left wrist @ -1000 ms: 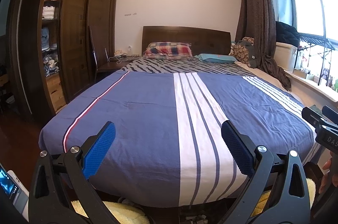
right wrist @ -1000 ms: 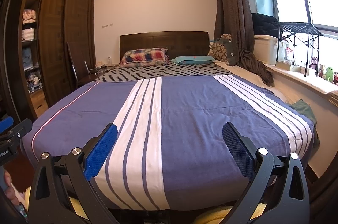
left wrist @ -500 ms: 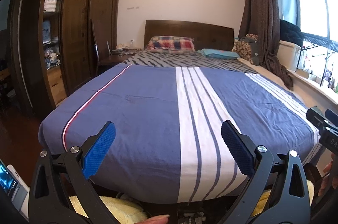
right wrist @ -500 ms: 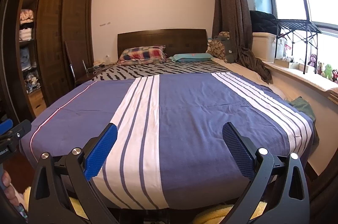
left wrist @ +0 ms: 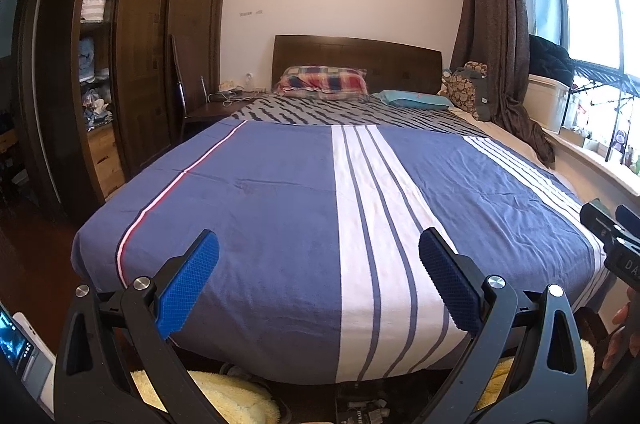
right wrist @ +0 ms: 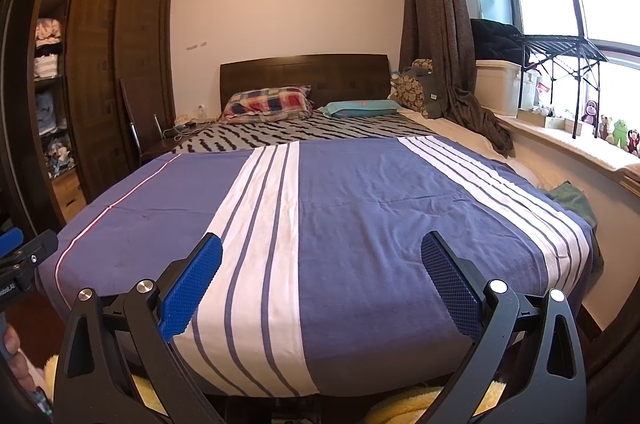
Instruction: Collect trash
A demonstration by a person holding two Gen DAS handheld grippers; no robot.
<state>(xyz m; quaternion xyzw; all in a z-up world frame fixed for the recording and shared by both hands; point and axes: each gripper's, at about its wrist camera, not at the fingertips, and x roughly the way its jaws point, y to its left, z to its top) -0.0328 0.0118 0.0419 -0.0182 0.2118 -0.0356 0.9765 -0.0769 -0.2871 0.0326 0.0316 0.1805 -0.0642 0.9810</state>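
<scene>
Both held above a smooth blue white-striped bedspread (left wrist: 280, 208): left gripper (left wrist: 319, 256) and right gripper (right wrist: 321, 256), jaws wide apart, knurled blue pads (right wrist: 192, 288) empty.

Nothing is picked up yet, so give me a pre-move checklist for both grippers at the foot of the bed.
1. Left gripper open, nothing between its blue pads: ok.
2. Right gripper open and not holding anything: ok.
3. Trash target found: not ok; none shows on the blue striped cover.
4. Floor under the bed's foot checked: cannot tell; only yellow fluffy fabric and dark clutter show.
5. Grippers apart from each other: ok; the right gripper's tip sits at the left view's far right edge.
</scene>
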